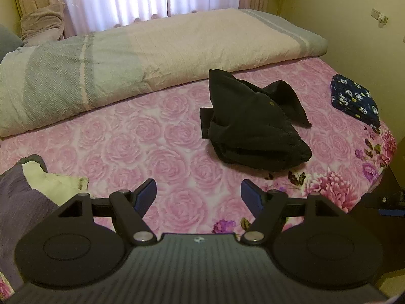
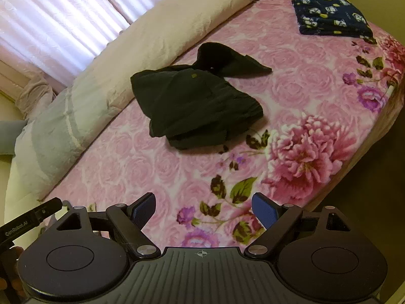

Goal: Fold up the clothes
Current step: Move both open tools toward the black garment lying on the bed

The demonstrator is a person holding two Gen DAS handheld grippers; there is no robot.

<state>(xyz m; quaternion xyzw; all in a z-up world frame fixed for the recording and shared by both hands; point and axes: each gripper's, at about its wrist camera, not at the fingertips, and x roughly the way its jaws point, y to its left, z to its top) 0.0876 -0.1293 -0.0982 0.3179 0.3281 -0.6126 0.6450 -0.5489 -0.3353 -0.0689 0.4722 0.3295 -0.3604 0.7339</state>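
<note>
My left gripper (image 1: 198, 195) and my right gripper (image 2: 203, 209) both have jaws spread wide, holding nothing. The black clothes (image 1: 253, 124) lie bunched up on the pink flower bed cover (image 1: 152, 147), far ahead. A folded blue piece (image 2: 331, 16) sits far right.
</note>
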